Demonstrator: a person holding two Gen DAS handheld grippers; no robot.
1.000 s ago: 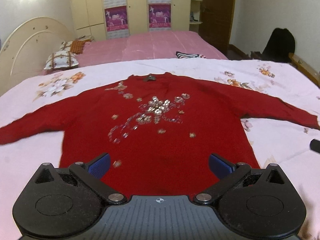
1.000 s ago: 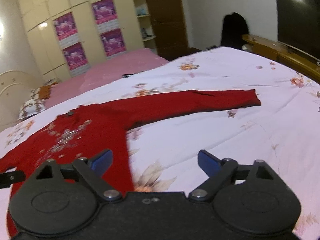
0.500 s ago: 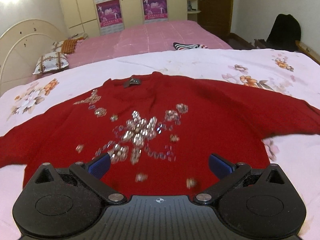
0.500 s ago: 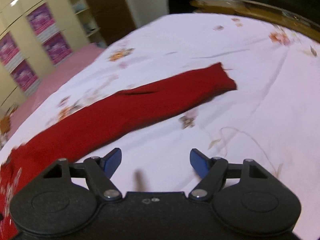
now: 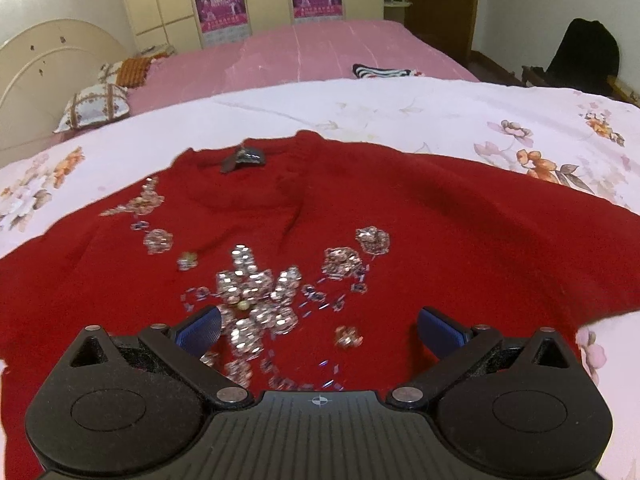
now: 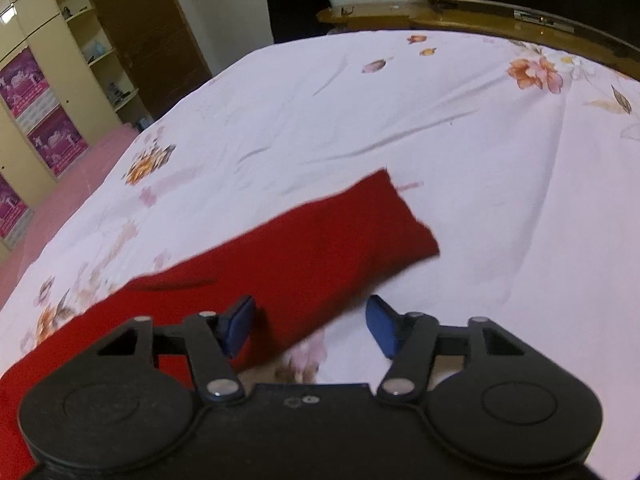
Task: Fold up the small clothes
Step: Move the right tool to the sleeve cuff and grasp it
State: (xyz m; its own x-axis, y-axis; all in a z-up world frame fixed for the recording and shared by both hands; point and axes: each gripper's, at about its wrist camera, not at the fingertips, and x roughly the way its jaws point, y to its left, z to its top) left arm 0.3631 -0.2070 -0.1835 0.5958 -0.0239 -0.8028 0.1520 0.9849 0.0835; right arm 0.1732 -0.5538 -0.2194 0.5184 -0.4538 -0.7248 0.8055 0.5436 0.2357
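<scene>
Left hand-held gripper (image 5: pixel 318 330) tilts down over the red sweater's (image 5: pixel 400 216) sequined chest, jaws spread. Right hand-held gripper (image 6: pixel 310 326), jaws just closing yet apart, straddles its sleeve (image 6: pixel 328 240) on the floral bed (image 6: pixel 460 140). Neck label (image 5: pixel 244 159) unreadable.

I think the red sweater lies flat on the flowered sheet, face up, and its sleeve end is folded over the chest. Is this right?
Not quite. The sleeve is not folded over the chest; in the right wrist view it lies stretched out on the flowered sheet. The rest holds: the red sweater lies flat, face up, in the left wrist view.
</scene>
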